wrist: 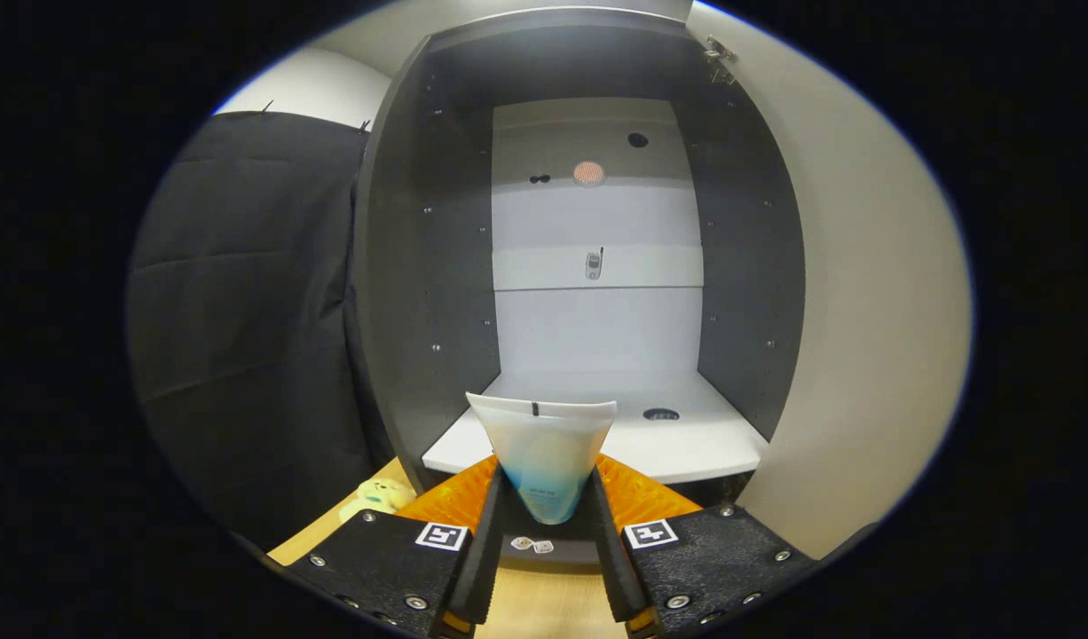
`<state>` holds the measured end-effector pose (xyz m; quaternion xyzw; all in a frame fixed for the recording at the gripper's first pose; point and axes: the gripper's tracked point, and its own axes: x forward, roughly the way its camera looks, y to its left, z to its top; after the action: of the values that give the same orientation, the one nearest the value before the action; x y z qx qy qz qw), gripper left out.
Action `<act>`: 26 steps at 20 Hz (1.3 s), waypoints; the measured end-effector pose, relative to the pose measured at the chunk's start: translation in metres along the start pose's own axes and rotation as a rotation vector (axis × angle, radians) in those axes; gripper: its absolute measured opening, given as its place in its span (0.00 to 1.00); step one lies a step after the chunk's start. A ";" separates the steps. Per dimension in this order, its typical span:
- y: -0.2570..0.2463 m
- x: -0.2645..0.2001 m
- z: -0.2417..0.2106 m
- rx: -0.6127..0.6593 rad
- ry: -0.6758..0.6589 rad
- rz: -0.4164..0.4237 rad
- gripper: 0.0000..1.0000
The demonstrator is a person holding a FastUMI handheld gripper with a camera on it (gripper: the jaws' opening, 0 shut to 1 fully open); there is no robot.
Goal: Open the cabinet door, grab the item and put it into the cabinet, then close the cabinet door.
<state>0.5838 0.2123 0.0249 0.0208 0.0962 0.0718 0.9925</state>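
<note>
My gripper (544, 484) is shut on a white squeeze tube (544, 448) with a blue lower part; its flat crimped end stands upward between the fingers. Straight ahead stands the cabinet (420, 266), open, with dark side walls, a pale back panel and a white bottom shelf (677, 444). The tube is held just in front of the shelf's front edge. The cabinet door (863, 293) is swung open to the right of the fingers, its pale inner face toward me and a hinge near its top.
A small round hole (660, 414) marks the shelf to the right of the tube. A wooden tabletop (544, 603) lies below the fingers. A small yellow-green plush toy (380, 494) sits on the table left of the fingers, beside the black cloth wall (242, 337).
</note>
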 end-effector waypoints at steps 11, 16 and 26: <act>-0.017 0.078 0.014 0.027 0.105 -0.044 0.50; -0.020 0.101 -0.005 0.029 0.177 -0.054 0.50; -0.030 0.098 -0.001 0.030 0.147 -0.071 0.81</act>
<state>0.6827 0.1972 0.0043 0.0270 0.1708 0.0364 0.9843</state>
